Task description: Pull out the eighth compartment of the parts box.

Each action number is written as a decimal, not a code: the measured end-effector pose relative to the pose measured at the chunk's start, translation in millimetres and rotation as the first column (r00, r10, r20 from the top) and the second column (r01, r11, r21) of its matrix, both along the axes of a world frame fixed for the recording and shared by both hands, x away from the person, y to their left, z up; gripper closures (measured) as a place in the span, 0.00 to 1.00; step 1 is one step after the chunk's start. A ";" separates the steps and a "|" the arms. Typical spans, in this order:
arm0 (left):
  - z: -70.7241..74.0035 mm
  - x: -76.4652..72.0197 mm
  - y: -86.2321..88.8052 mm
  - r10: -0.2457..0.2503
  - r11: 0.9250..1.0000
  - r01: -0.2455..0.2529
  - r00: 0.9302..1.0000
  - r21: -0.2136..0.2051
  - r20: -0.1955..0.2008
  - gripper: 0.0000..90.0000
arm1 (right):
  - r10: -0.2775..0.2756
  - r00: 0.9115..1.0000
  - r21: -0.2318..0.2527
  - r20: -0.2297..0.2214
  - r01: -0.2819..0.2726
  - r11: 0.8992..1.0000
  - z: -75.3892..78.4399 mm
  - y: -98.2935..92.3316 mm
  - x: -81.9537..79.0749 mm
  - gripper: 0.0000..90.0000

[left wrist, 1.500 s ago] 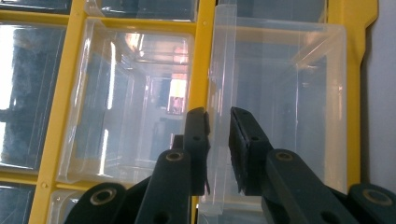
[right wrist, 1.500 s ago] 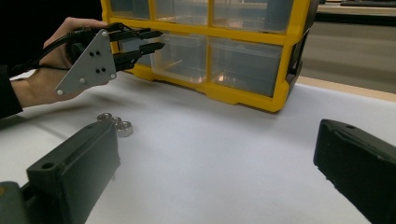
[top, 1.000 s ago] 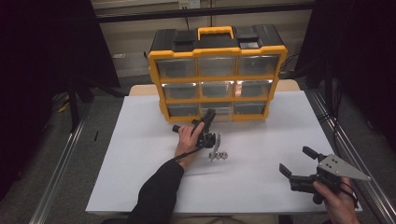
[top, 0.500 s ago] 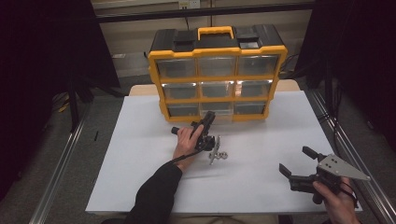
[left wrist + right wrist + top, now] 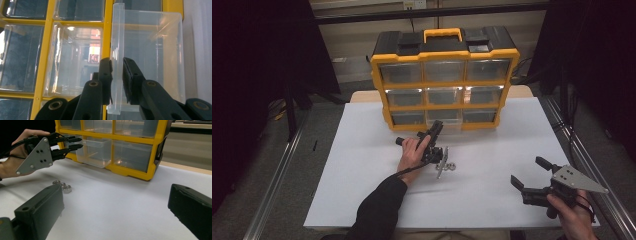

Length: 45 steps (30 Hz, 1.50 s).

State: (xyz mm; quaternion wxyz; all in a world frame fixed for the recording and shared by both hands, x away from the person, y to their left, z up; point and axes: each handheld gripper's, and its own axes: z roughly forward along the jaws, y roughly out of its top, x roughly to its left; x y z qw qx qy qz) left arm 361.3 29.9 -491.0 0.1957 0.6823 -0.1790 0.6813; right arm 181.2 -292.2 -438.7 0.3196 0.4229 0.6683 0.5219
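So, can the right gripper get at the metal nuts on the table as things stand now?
Probably yes. The right gripper has its jaws wide open and holds nothing, and the white table between it and the nuts is bare. The left gripper is busy at the clear drawer, off that path.

A white sheet (image 5: pixel 492 150) is spread over the table, with wooden tabletop (image 5: pixel 362 96) exposed at the far edge. A few metal hex nuts (image 5: pixel 446 166) are clustered on the sheet at 6 o'clock from the organizer
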 end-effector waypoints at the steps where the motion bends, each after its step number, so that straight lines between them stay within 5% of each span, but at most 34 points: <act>1: 0.4 -1.4 0.4 0.016 1.000 -0.016 1.000 0.009 -0.005 0.87 | 0.001 1.000 0.002 -0.002 -0.001 1.000 0.0 0.1 0.0 0.00; 3: -0.1 -1.7 0.5 0.011 1.000 -0.011 1.000 0.003 -0.008 0.87 | -0.002 1.000 0.003 -0.002 0.002 1.000 0.0 0.2 0.1 0.00; 4: -2.1 -0.6 -0.3 -0.020 0.999 0.019 1.000 -0.034 -0.014 0.87 | -0.002 1.000 0.003 -0.001 0.002 1.000 0.0 0.2 0.1 0.00; 9: -2.0 -5.3 -1.1 -0.001 1.000 0.001 1.000 -0.006 -0.001 0.87 | 0.001 1.000 0.001 0.000 -0.001 1.000 0.0 0.1 0.1 0.00; 11: -5.0 -4.8 -2.2 -0.020 0.999 0.018 0.999 -0.050 -0.032 0.87 | 0.002 1.000 0.003 -0.006 -0.002 1.000 0.2 0.5 -0.3 0.00; 12: -2.4 -5.9 -2.6 -0.017 1.000 0.017 1.000 -0.020 -0.013 0.87 | 0.004 1.000 0.002 -0.003 -0.004 1.000 0.1 0.5 -0.2 0.00; 27: -1.2 -14.5 0.1 -0.032 0.999 0.032 0.999 0.014 -0.007 0.91 | 0.003 1.000 0.003 -0.006 -0.003 1.000 0.1 0.7 -0.3 0.00; 39: 1.6 -10.2 -0.4 -0.042 0.999 0.042 0.999 -0.014 -0.014 0.83 | 0.003 1.000 -0.001 -0.003 -0.003 1.000 -0.1 1.0 0.5 0.00; 41: 1.7 -8.2 -1.8 -0.042 0.999 0.041 0.998 -0.031 -0.043 0.80 | 0.003 1.000 -0.002 -0.001 -0.003 1.000 -0.1 0.9 0.7 0.00; 45: 2.0 -4.9 -6.5 -0.037 0.999 0.037 0.999 -0.022 -0.021 0.77 | 0.003 1.000 -0.002 -0.003 -0.003 1.000 0.0 1.0 0.6 0.00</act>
